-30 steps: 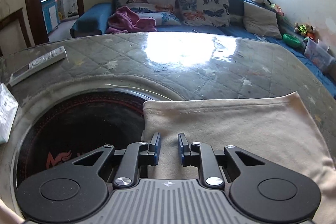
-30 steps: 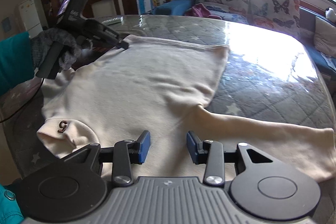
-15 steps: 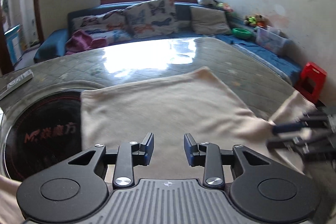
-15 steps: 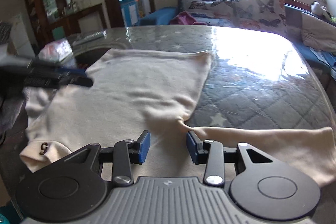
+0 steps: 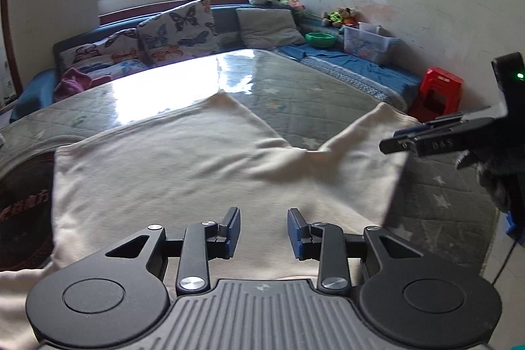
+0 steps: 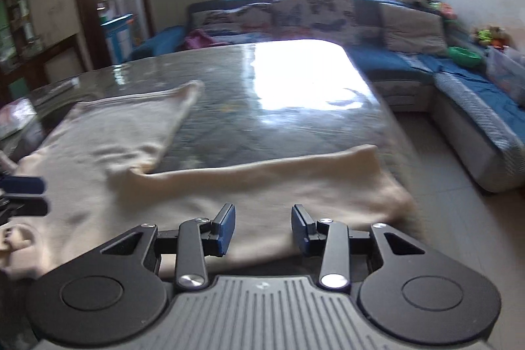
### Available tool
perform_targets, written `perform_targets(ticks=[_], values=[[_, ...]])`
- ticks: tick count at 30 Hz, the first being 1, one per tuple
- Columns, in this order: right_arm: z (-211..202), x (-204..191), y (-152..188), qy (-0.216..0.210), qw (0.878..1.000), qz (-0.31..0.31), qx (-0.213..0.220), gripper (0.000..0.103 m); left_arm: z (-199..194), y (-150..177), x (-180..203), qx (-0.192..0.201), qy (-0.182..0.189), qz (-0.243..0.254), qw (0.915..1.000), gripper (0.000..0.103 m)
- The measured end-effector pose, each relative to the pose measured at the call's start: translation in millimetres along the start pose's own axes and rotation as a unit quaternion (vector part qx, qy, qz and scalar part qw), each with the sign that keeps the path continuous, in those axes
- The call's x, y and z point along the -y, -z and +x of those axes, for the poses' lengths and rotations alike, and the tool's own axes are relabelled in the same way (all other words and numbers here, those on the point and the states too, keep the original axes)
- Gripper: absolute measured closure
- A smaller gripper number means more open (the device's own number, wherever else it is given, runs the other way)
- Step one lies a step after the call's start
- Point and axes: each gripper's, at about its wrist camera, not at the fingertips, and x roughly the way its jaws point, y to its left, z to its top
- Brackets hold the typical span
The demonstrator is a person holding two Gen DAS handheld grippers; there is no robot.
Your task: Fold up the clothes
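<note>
A cream long-sleeved top (image 5: 183, 166) lies flat on the quilted table, one sleeve (image 5: 364, 153) stretched out to the right. My left gripper (image 5: 263, 232) is open and empty, low over the top's near part. In the right wrist view the same top (image 6: 98, 146) lies left and its sleeve (image 6: 279, 182) runs across to the table's right edge. My right gripper (image 6: 263, 227) is open and empty just above the sleeve. It also shows at the right of the left wrist view (image 5: 390, 141), and the left gripper's fingertips (image 6: 23, 195) show at the left of the right wrist view.
The table has a glossy quilted cover (image 5: 295, 87) and a dark round hob (image 5: 23, 195) at the left. A blue sofa with butterfly cushions (image 5: 177, 31) runs behind. A red stool (image 5: 439, 91) and a clear storage box (image 5: 367, 41) stand at the right.
Both grippers have swung to the right. The left one moved from the top's left edge by the hob to its middle; the right one moved from the body to over the sleeve. Both stayed open.
</note>
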Motion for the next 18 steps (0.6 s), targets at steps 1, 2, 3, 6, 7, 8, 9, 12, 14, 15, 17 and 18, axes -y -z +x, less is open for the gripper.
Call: perform_targets(ticks=[1, 2, 3, 6, 7, 8, 9, 12, 14, 15, 17, 18], values=[[0, 5, 1, 0.012, 1.000, 0.002, 0.001, 0.065, 1, 0, 4, 0.000, 0.004, 0.002, 1.0000, 0.068], [-1, 12, 4, 0.032, 0.999, 0.004, 0.000, 0.065, 2, 0, 7, -0.001, 0.008, 0.003, 1.0000, 0.068], [-2, 20, 6, 0.052, 0.999, 0.006, 0.000, 0.065, 3, 1, 9, -0.002, 0.011, 0.005, 0.9999, 0.068], [-3, 33, 9, 0.070, 0.997, 0.021, 0.002, 0.065, 6, 4, 16, -0.007, 0.015, 0.013, 0.9998, 0.068], [-2, 40, 10, 0.078, 0.996, 0.035, 0.002, 0.065, 6, 4, 17, -0.009, 0.015, 0.015, 0.9997, 0.068], [-2, 45, 11, 0.080, 0.996, 0.042, 0.004, 0.065, 7, 5, 18, -0.010, 0.015, 0.016, 0.9997, 0.068], [-1, 47, 11, 0.080, 0.996, 0.047, 0.005, 0.065, 7, 5, 18, -0.011, 0.014, 0.017, 0.9997, 0.068], [1, 52, 9, 0.086, 0.995, 0.058, 0.009, 0.066, 7, 6, 19, -0.013, 0.012, 0.018, 0.9997, 0.065], [3, 55, 8, 0.090, 0.993, 0.070, 0.012, 0.067, 7, 7, 19, -0.014, 0.011, 0.019, 0.9997, 0.065], [4, 57, 7, 0.093, 0.992, 0.079, 0.015, 0.069, 6, 7, 20, -0.015, 0.011, 0.019, 0.9997, 0.065], [5, 59, 7, 0.098, 0.991, 0.086, 0.018, 0.074, 6, 8, 20, -0.016, 0.010, 0.019, 0.9996, 0.065], [6, 61, 8, 0.103, 0.990, 0.092, 0.021, 0.078, 6, 8, 21, -0.016, 0.010, 0.019, 0.9996, 0.065]])
